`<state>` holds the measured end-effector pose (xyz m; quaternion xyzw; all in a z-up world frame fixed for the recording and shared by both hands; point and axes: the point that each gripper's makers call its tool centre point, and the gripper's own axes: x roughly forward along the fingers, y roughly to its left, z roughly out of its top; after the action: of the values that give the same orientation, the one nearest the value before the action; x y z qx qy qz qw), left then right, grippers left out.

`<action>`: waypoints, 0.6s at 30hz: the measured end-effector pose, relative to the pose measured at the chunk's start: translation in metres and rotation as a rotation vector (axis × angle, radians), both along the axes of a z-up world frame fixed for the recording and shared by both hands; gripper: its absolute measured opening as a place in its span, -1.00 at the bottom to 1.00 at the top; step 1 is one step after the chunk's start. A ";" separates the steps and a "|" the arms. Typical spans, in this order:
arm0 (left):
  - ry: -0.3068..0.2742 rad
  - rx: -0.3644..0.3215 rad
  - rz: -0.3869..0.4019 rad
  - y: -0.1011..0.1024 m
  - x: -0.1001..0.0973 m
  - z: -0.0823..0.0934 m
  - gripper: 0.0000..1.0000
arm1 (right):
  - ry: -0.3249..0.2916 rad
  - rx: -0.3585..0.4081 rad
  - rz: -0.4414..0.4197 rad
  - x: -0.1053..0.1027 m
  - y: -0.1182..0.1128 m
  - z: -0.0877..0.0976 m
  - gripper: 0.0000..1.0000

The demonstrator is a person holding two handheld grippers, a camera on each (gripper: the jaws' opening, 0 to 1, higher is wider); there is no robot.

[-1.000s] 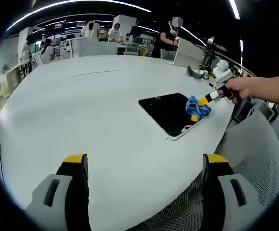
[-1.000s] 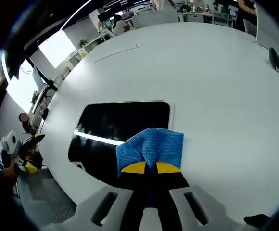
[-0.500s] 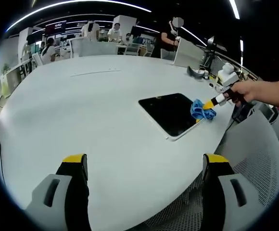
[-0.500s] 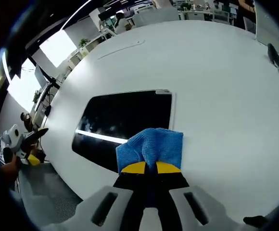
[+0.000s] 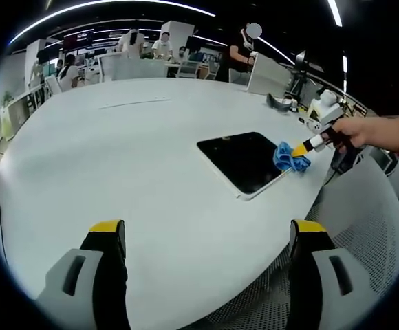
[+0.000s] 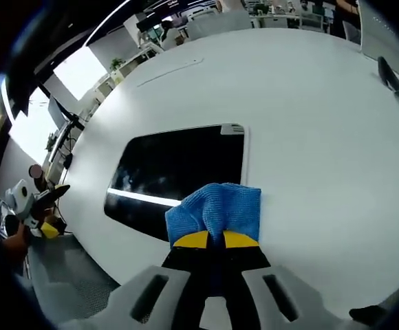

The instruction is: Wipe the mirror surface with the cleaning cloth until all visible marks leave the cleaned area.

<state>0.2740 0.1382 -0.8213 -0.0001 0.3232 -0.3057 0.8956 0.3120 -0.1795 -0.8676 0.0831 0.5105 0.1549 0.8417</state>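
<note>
A: Right gripper view: right gripper [image 6: 209,240] is pinching the blue cleaning cloth [image 6: 217,212] between closed fingers. Cloth is sitting at the mirror's [image 6: 179,179] near edge, partly on the glass, partly on the white bench [image 6: 309,137].

B: Left gripper view is agreeing. Cloth [image 5: 290,157] is riding the mirror's [image 5: 244,159] edge nearest the right gripper [image 5: 301,147]. Left gripper [image 5: 203,237] is hanging well back over the bench [image 5: 117,158], fingers wide, holding nothing.

A: Faint smudges are showing near the bright reflected streak. Too small to judge how many.

B: Then I'd be pushing the cloth flat across the full dark panel in overlapping passes, keeping even pressure. Only a corner is covering glass now, I reckon.

A: Agreed. Risk is the mirror sliding toward the bench edge. Left could be bracing it.
</note>
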 end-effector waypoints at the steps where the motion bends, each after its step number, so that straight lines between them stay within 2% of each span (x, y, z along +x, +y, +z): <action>1: 0.000 -0.002 0.001 0.000 0.000 0.000 0.96 | 0.000 0.005 -0.009 0.000 0.000 0.000 -0.99; 5: -0.002 -0.001 0.001 0.000 0.000 0.000 0.98 | -0.003 0.003 -0.017 0.000 0.001 0.000 -1.00; 7: -0.036 0.010 0.000 0.001 0.003 0.004 0.98 | 0.002 0.002 -0.022 0.002 0.001 0.000 -1.00; 18: -0.032 0.008 -0.007 0.000 0.002 0.004 0.98 | 0.021 0.025 -0.040 0.002 0.011 0.000 -1.00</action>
<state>0.2761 0.1381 -0.8176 0.0094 0.3101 -0.3075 0.8996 0.3139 -0.1686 -0.8672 0.1053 0.5156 0.1433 0.8381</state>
